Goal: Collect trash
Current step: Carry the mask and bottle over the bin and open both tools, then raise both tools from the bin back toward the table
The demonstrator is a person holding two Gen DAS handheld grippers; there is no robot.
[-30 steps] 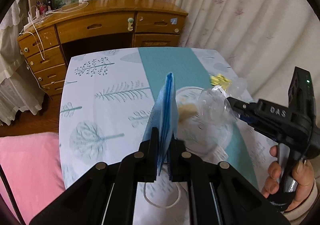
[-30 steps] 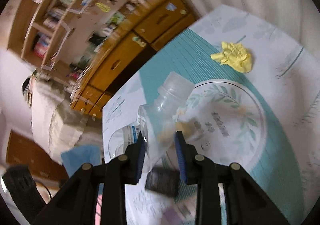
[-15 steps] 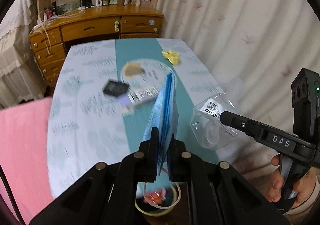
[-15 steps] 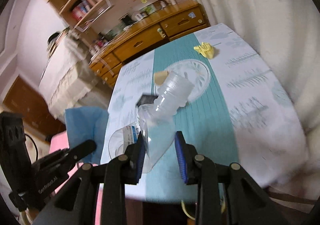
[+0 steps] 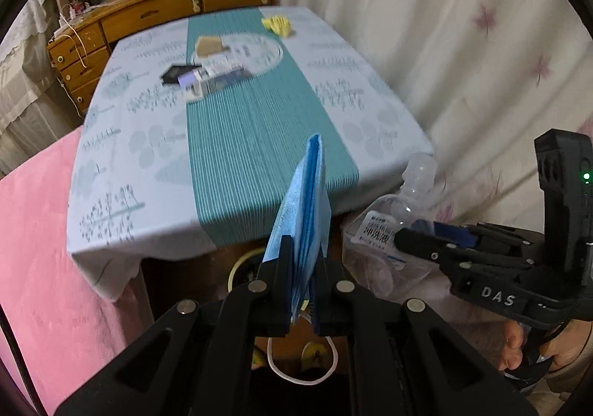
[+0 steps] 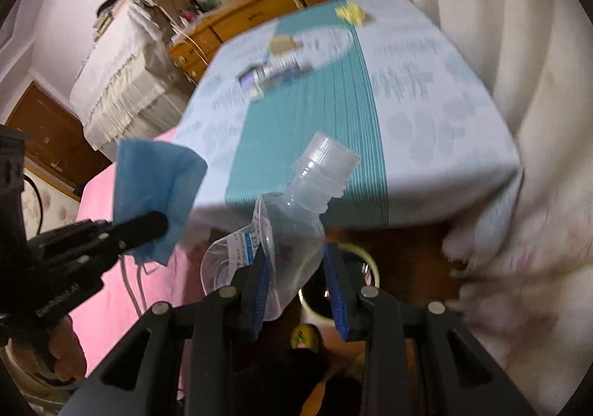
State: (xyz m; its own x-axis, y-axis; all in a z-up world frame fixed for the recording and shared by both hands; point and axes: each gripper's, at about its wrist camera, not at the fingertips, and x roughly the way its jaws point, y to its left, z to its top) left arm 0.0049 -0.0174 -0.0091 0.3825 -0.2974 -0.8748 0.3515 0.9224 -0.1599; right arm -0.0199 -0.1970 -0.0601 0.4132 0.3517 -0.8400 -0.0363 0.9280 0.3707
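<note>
My left gripper (image 5: 302,260) is shut on a folded blue face mask (image 5: 305,208); its white ear loop hangs below. It shows at left in the right wrist view (image 6: 155,186). My right gripper (image 6: 296,268) is shut on a crushed clear plastic bottle (image 6: 292,223) with a white label, also seen in the left wrist view (image 5: 385,234). Both are held off the near edge of the table (image 5: 148,156), above a yellow-rimmed bin (image 6: 367,260) on the floor, partly hidden. On the table lie a yellow crumpled wrapper (image 5: 276,23), a small box (image 5: 215,77) and a black packet (image 5: 176,73).
A plate (image 5: 259,49) with a tan scrap (image 5: 207,45) sits on the teal runner. A pink bed (image 5: 37,230) lies to the left, white curtains (image 5: 444,45) to the right, a wooden desk (image 5: 166,12) behind the table.
Both grippers have pulled back from over the table to beyond its near edge, carrying the mask and the bottle. The bin below has come into view.
</note>
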